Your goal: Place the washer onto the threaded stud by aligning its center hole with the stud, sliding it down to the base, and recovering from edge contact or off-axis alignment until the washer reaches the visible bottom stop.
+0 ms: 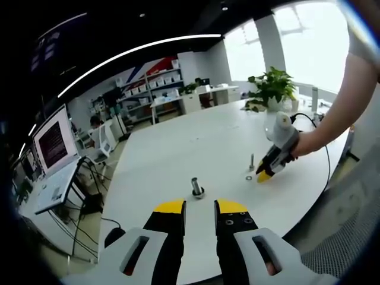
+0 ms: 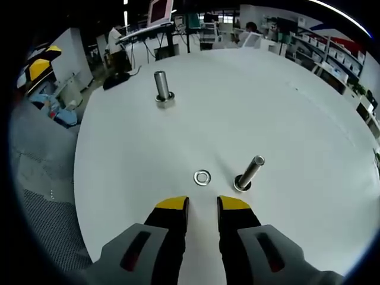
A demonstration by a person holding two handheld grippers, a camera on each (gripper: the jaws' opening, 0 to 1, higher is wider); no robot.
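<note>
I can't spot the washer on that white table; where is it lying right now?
In the right gripper view the washer lies flat on the white table, just ahead of the right gripper and beside the nearer stud, not on it.

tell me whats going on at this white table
A person holds a two-jaw gripper in each hand over a round white table. The right gripper hovers just short of a small silver metal washer lying flat on the table, beside a thin metal threaded stud. Its jaws are open and hold nothing. The left gripper, also open and empty, points at a second, thicker metal stud. The washer is not yet picked up.
</note>
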